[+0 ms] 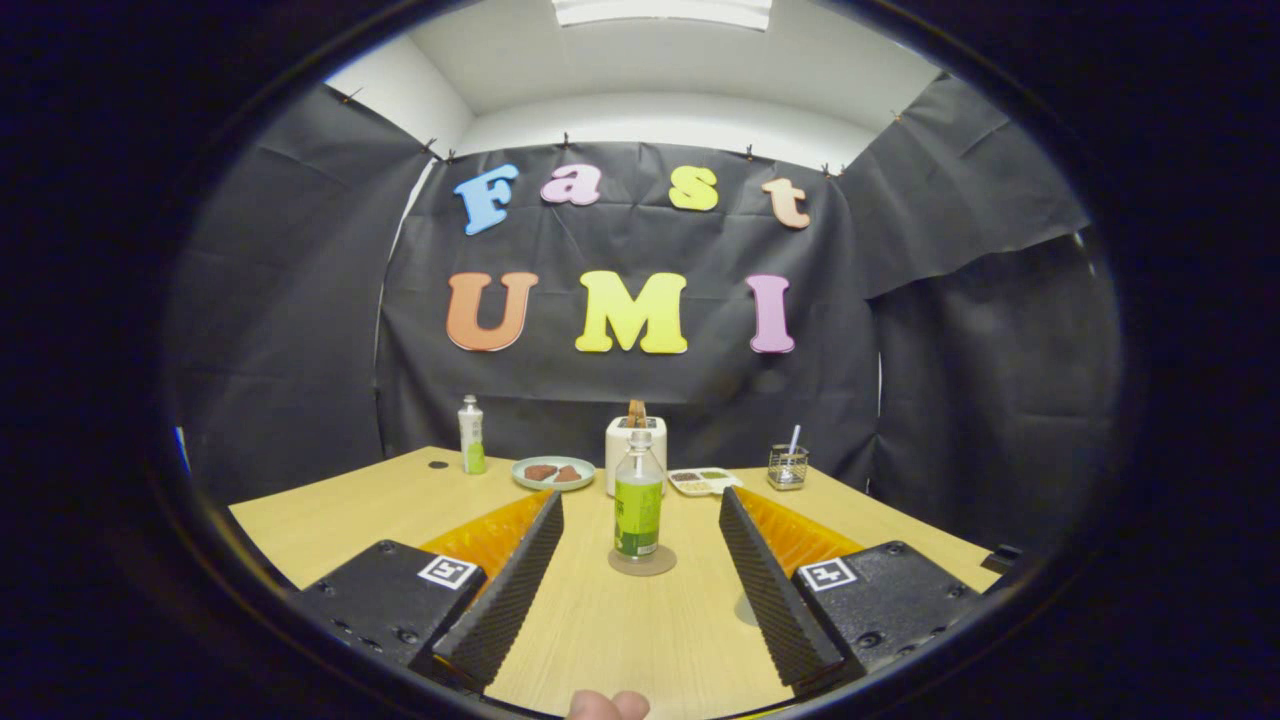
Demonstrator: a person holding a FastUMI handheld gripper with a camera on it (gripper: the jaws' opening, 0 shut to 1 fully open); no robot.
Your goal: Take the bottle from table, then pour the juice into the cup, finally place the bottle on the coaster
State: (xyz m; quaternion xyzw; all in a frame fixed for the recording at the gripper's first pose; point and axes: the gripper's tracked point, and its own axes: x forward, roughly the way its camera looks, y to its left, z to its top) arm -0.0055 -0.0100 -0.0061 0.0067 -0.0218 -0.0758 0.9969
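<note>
Booth tabletop [350, 510]: bottle [638, 505] stands upright on the coaster [642, 561], between and just ahead of my jaws [640, 510], which are spread wide, touching nothing. Placement looks done; cup not made out

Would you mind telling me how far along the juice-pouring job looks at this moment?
The bottle already stands upright on the round coaster, just ahead of the fingers, so the final placing looks done. The gripper is open with nothing between its fingers. Whether the pouring happened I cannot tell: the small cup with a straw sits far back on the table, its contents unclear. Nothing obvious remains.
</note>
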